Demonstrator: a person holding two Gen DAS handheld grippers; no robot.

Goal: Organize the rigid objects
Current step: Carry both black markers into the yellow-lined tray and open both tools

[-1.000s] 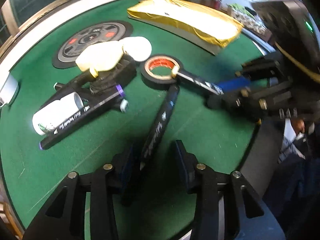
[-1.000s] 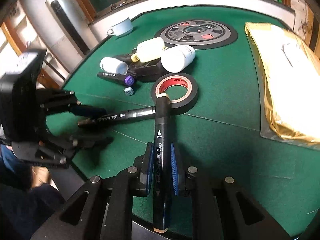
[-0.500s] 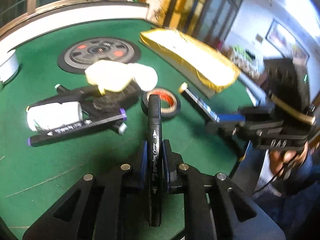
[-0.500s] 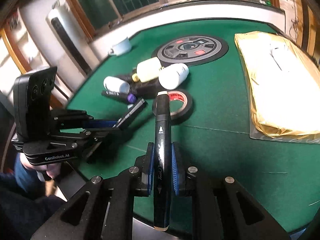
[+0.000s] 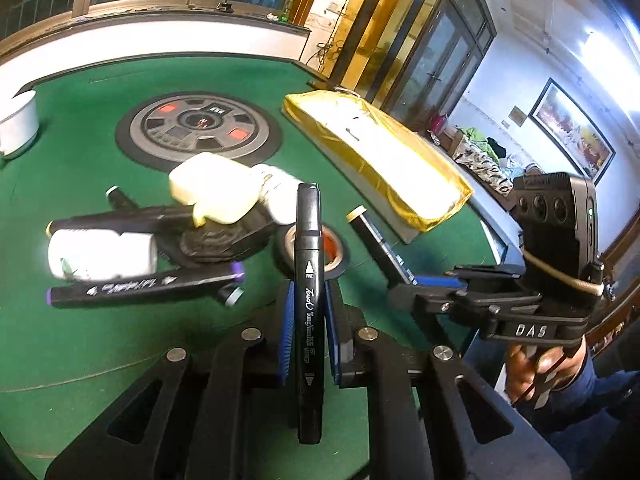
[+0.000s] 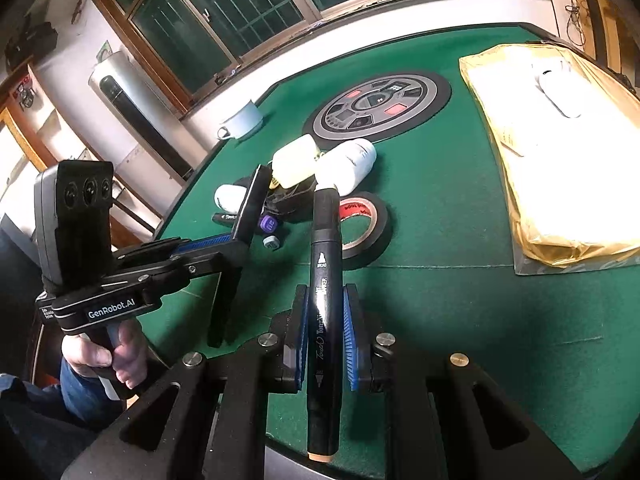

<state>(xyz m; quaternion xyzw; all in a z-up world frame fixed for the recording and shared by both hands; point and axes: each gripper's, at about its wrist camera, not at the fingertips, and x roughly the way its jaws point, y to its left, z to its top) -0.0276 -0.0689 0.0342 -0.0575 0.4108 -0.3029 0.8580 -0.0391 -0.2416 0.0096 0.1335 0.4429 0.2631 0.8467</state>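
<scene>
So, a black marker is clamped in the left gripper and another marker in the right gripper, both apparently lifted off the green table. The clutter pile is left at ten o'clock; a drop-off spot is needed next.

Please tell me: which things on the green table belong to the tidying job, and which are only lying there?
Job:
- left gripper, shut on black marker
- right gripper, shut on second marker
- purple-capped marker
- tape roll
- white bottles

Just lying about:
- gold parcel
- white cup
- round dial
</scene>
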